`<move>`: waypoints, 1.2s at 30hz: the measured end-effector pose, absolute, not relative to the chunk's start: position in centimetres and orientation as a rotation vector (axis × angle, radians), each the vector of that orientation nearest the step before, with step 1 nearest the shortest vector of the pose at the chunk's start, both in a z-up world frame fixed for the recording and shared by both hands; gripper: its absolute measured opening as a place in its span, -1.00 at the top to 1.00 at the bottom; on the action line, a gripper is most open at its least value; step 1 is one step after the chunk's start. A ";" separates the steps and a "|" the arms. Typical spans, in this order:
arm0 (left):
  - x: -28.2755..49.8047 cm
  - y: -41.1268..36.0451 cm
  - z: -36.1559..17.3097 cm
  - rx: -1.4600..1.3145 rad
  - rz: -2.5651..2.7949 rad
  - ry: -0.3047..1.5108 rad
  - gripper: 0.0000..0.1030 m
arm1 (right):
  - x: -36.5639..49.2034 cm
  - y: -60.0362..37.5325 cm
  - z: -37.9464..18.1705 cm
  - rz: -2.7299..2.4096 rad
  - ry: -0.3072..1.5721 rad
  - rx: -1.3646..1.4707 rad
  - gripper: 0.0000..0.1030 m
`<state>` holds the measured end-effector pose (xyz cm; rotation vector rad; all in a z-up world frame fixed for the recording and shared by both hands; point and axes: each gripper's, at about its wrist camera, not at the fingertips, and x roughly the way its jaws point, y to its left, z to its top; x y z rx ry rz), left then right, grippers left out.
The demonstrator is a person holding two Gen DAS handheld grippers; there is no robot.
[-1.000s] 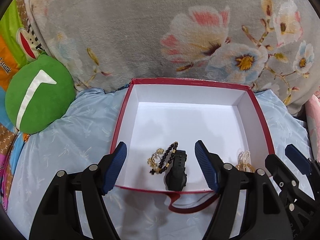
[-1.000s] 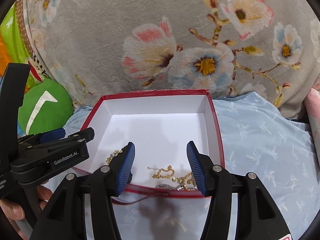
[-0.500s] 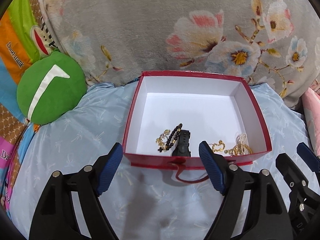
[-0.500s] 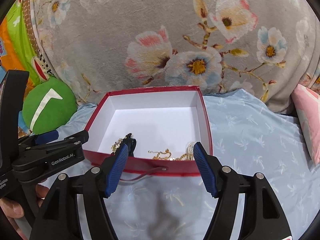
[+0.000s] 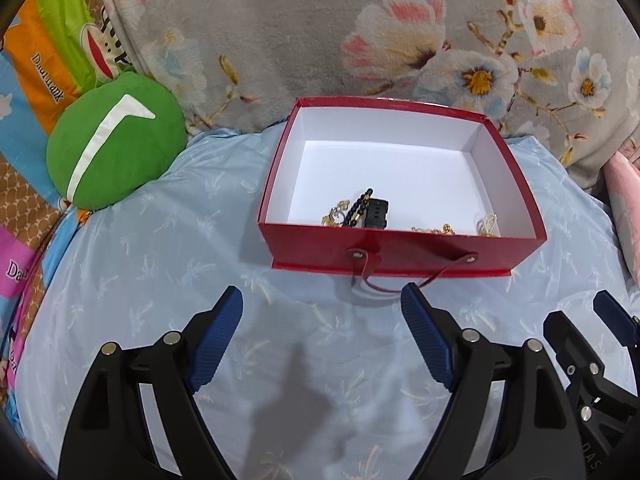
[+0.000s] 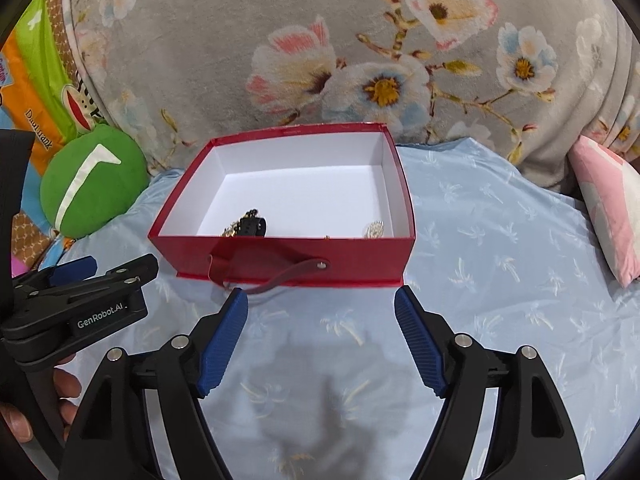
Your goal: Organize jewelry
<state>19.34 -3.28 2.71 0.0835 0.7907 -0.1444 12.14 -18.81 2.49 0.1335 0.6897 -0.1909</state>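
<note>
Sat on a pale blue bedsheet (image 5: 168,264), backed against a grey flowered blanket (image 5: 304,36): a red box (image 5: 404,248) with a white inside, lid off, cord handle (image 5: 380,280) hanging from its near wall. Held jewelry bunched along the near edge of the box floor: a black bead strand (image 5: 359,206) lying across a gold chain (image 5: 335,216), touching a black watch strap (image 5: 376,213) at the left; more gold chain (image 5: 434,230) and a pale pearl-like piece (image 5: 488,224) toward the right corner, partly hidden by the near wall. Hovered over the sheet just short of the box, left gripper (image 5: 322,334), fingers (image 5: 216,344) spread wide with nothing between them, having just been opening. Hovered likewise beside it, right gripper (image 6: 320,336), fingers (image 6: 224,340) wide too, just been opening, gap bare but for sheet below. Showed at the left edge of the right view: the left gripper's black body and part of a hand (image 6: 24,408) around its handle. Lay off to the left of the box, a round green cushion (image 5: 116,144) with a white stripe; off to the right, a pink pillow (image 6: 608,204).
</note>
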 end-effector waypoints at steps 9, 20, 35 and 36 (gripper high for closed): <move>19.4 -3.7 1.6 0.100 -0.128 0.814 -0.63 | 12.3 -19.1 2.6 -0.207 0.687 0.143 -0.57; 23.5 -5.5 2.6 0.141 -0.103 0.803 -0.69 | 16.8 -20.4 3.5 -0.238 0.684 0.133 -0.58; 25.8 -6.4 2.2 0.154 -0.074 0.808 -0.74 | 19.5 -21.0 3.3 -0.242 0.683 0.141 -0.61; 25.9 -6.4 2.2 0.153 -0.073 0.809 -0.74 | 19.6 -21.0 3.2 -0.242 0.684 0.141 -0.61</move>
